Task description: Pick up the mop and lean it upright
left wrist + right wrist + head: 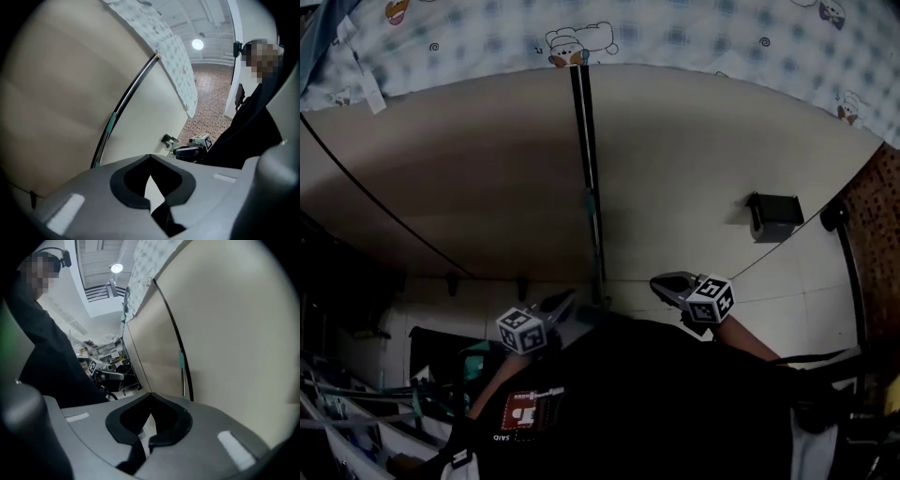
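The mop handle [586, 169], a thin dark pole with a teal sleeve, stands upright against the beige wall; its head is hidden behind my body. In the left gripper view the mop handle [123, 101] leans on the wall ahead to the left, and in the right gripper view the handle [173, 331] rises ahead to the right. My left gripper [558, 305] is shut and empty, just left of the pole's base and apart from it. My right gripper [661, 284] is shut and empty to the pole's right. Each gripper shows in the other's view: right gripper [187, 151], left gripper [110, 376].
A black holder with a paper roll [773, 217] is fixed to the wall at the right. A patterned cloth [675, 37] hangs along the top of the wall. A cluttered rack [356, 403] stands at the lower left, and patterned tiling [877, 234] at the far right.
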The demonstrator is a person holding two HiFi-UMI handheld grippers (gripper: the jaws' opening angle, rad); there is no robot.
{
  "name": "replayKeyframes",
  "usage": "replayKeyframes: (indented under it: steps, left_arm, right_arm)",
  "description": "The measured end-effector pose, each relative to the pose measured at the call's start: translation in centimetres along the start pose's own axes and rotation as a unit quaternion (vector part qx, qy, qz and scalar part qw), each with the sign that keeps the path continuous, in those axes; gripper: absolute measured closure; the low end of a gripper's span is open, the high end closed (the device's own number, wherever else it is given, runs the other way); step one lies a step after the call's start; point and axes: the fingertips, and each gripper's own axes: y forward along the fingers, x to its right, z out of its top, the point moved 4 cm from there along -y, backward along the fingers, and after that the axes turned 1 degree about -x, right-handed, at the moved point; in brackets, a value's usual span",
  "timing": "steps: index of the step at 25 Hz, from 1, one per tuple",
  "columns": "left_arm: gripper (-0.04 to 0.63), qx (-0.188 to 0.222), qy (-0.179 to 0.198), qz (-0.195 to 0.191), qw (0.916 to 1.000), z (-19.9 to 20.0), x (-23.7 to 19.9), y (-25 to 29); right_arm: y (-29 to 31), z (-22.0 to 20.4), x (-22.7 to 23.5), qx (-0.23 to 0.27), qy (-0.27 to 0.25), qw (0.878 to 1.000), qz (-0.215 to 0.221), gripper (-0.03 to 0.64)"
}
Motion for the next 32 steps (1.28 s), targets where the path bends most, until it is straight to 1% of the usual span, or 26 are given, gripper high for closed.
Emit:
replayKeyframes:
  steps: [2, 3, 7, 9, 11, 13, 15, 17, 19, 21, 23, 25, 27, 30, 32]
  left_arm:
    - [0.601, 0.002, -0.004, -0.009, 0.9999, -0.1, -0.4, 0.2]
    - [0.601, 0.005, -0.004, -0.014, 0.9999, -0.1, -0.3, 0.6]
    - [0.601, 0.017, 0.003, -0.028, 0.9995, 0.4, 2.0, 2.9]
    - [0.601, 0.016, 0.012, -0.031, 0.9993, 0.3, 3.8, 4.1]
    - [0.601, 0.007, 0.022, -0.029, 0.9993, 0.1, 5.3, 5.2]
    - [0.601, 0.004, 0.024, -0.02, 0.9995, -0.1, 6.4, 6.1]
    - [0.601, 0.004, 0.017, -0.008, 0.9998, -0.4, 7.4, 7.0]
    - [0.601, -0.003, 0.016, -0.007, 0.9998, -0.9, 8.5, 8.2]
    - [0.601, -0.013, 0.031, -0.011, 0.9994, -1.1, 9.2, 9.2]
    - [0.601, -0.006, 0.038, -0.008, 0.9992, -0.7, 8.9, 8.8]
    - [0.601, 0.008, 0.032, -0.007, 0.9994, -0.1, 7.7, 8.0]
    - [0.601, 0.013, 0.031, -0.016, 0.9993, 0.3, 6.5, 7.4]
    - [0.601, 0.009, 0.042, -0.026, 0.9987, 0.7, 5.3, 6.7]
    - [0.601, 0.023, 0.057, -0.031, 0.9976, 2.7, 3.3, 4.3]
    - [0.601, 0.037, 0.058, -0.03, 0.9972, 3.9, 1.7, 2.5]
  right_arm:
    - [-0.5, -0.2, -0.8, -0.009, -0.022, 1.0, -0.007, 0.603]
    - [-1.1, -0.5, -0.6, -0.012, -0.025, 1.0, -0.014, 0.603]
    - [-3.7, -1.4, 1.3, 0.003, 0.002, 0.999, -0.035, 0.603]
    - [-5.0, -1.3, 2.2, 0.021, 0.015, 0.999, -0.035, 0.603]
    - [-6.1, -1.0, 2.9, 0.035, 0.015, 0.999, -0.026, 0.603]
    - [-7.1, -0.9, 3.3, 0.039, 0.0, 0.999, -0.014, 0.603]
    - [-8.0, -1.6, 3.9, 0.039, -0.016, 0.999, -0.004, 0.603]
    - [-9.0, -2.5, 5.5, 0.037, -0.012, 0.999, -0.004, 0.603]
    - [-9.6, -2.8, 7.0, 0.039, 0.003, 0.999, -0.013, 0.603]
    - [-9.5, -2.6, 7.3, 0.047, 0.014, 0.999, -0.018, 0.603]
    - [-8.9, -2.1, 6.7, 0.055, 0.012, 0.998, -0.02, 0.603]
    - [-8.2, -1.0, 6.3, 0.059, 0.004, 0.998, -0.032, 0.603]
    - [-7.0, 0.2, 5.7, 0.062, -0.003, 0.997, -0.043, 0.603]
    - [-4.6, 2.1, 3.6, 0.061, -0.023, 0.997, -0.038, 0.603]
    - [-2.7, 3.2, 2.4, 0.057, -0.036, 0.997, -0.036, 0.603]
